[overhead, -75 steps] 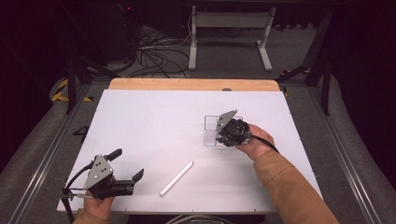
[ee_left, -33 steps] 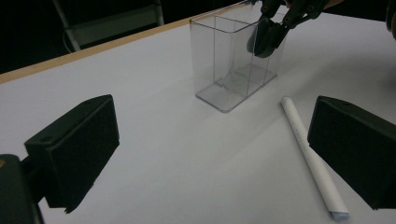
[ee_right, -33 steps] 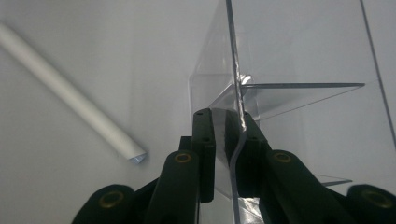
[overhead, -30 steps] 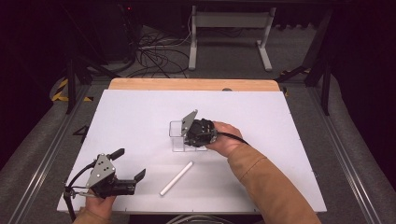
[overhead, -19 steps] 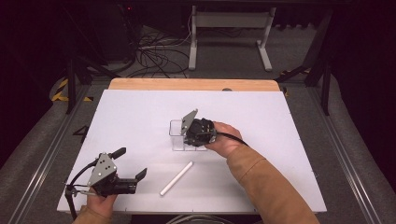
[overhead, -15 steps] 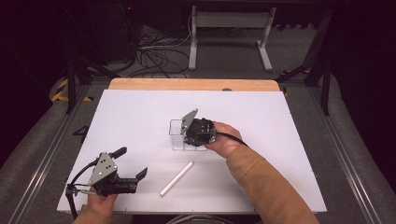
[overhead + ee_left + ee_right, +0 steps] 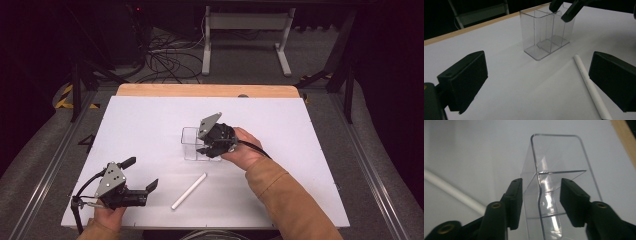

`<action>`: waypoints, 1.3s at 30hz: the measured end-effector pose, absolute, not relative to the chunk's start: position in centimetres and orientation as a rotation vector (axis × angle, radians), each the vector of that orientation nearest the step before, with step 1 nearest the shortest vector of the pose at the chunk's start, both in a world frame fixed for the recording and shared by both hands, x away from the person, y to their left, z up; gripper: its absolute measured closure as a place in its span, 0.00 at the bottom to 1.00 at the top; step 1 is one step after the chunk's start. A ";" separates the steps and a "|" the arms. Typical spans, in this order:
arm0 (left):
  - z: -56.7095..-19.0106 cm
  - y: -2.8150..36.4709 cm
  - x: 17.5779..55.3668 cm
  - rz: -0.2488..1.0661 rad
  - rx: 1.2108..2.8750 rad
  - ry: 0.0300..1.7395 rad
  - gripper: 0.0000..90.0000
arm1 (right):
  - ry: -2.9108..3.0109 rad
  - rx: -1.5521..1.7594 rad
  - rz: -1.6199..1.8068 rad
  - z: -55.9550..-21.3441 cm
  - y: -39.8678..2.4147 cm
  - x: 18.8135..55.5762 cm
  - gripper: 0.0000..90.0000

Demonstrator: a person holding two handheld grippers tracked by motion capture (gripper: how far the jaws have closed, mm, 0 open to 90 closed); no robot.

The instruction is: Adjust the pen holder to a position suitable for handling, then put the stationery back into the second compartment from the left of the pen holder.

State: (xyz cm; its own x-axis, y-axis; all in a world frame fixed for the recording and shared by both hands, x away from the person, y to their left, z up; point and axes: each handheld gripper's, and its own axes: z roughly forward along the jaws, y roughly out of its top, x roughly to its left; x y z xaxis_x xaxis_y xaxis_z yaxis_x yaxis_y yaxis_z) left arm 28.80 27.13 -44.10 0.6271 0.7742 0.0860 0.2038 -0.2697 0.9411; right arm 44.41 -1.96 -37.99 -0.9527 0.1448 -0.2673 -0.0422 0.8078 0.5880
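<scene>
The clear box (image 7: 196, 144) stands upright in the middle of the white table (image 7: 150, 125) (it has walls inside that split it). The right gripper (image 7: 207, 149) is at the box, and its jaws have just been opening. Now they sit apart, one on each side of a wall, not pressing it. The left gripper (image 7: 141, 176) rests near the front edge, jaws wide apart, holding nothing. A white tube (image 7: 188, 191) lies between the box and the left gripper.

container (image 7: 195, 144): clear glossy plastic | tube (image 7: 189, 191): matt white | table (image 7: 150, 120): smooth matt white, wooden edge
</scene>
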 end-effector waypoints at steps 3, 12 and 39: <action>-44.1 27.1 28.8 0.684 1.795 0.788 0.03 | 2.647 0.111 0.965 -36.7 -2.8 43.9 0.45; -44.0 27.0 28.7 0.684 1.793 0.790 0.03 | 2.566 0.158 1.114 -35.0 -4.0 42.4 0.26; -43.9 27.3 28.5 0.703 1.776 0.800 0.03 | 2.586 0.140 1.299 -33.6 -4.3 40.7 0.00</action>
State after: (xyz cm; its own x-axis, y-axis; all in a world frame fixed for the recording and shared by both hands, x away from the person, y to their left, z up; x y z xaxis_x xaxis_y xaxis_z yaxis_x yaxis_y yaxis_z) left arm 28.47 27.34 -43.90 0.6085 0.7883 0.0917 0.1920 -0.2583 0.9468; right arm 40.71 -4.28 -33.65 -0.9658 0.1935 -0.1728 -0.0232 0.5991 0.8003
